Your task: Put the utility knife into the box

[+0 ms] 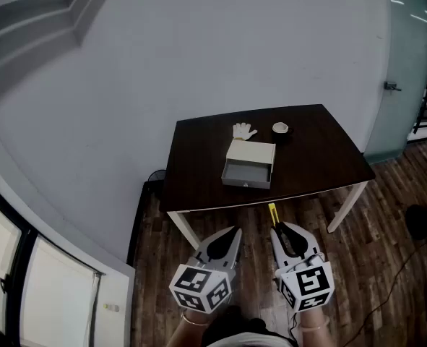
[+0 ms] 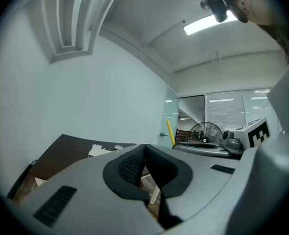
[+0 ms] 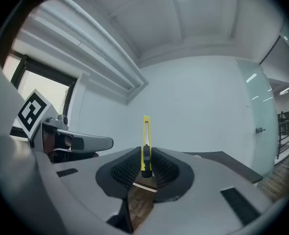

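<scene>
The dark brown surface [image 1: 329, 157] stands on pale legs [image 1: 347, 202] on a wooden plank floor [image 1: 386, 215], its far edge against a grey wall. A pale box [image 1: 249, 163] lies about mid-surface, its grey drawer pulled open toward the near edge. Just beyond it, by the far edge, lie a white glove [image 1: 243, 131] and, to its right, a small round cup [image 1: 280, 128].

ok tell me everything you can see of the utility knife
The utility knife is slim and yellow, plastic by its look, with a black slider near its held end. The right gripper has its jaws shut on that end, and the rest sticks straight out past them. No blade shows. In the head view it hangs over the wood floor, just before the table.
</scene>
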Available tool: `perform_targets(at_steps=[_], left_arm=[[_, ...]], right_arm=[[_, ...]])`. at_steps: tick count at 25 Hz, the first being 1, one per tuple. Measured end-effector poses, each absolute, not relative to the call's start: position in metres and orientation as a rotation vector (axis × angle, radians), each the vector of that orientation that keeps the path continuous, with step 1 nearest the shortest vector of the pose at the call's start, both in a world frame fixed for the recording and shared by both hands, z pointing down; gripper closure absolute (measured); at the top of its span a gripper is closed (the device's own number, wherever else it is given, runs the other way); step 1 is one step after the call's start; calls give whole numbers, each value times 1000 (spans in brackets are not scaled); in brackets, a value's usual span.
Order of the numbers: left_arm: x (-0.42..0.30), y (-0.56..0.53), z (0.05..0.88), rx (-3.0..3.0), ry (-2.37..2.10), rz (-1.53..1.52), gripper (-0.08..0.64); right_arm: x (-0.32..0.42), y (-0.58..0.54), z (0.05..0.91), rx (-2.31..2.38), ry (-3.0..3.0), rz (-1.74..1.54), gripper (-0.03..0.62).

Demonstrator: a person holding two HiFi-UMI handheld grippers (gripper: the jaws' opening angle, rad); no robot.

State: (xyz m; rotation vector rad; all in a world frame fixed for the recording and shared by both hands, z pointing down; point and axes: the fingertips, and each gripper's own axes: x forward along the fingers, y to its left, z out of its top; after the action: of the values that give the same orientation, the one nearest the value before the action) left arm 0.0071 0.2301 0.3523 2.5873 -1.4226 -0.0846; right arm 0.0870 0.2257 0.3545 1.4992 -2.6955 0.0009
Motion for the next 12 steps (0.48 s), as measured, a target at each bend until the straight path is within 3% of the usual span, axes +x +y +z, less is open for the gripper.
perform_targets(at_steps=[12], left_arm=[[35, 219, 357, 2576, -1419, -89, 541]], right_arm=[[111, 213, 357, 1516, -2669, -71, 522]])
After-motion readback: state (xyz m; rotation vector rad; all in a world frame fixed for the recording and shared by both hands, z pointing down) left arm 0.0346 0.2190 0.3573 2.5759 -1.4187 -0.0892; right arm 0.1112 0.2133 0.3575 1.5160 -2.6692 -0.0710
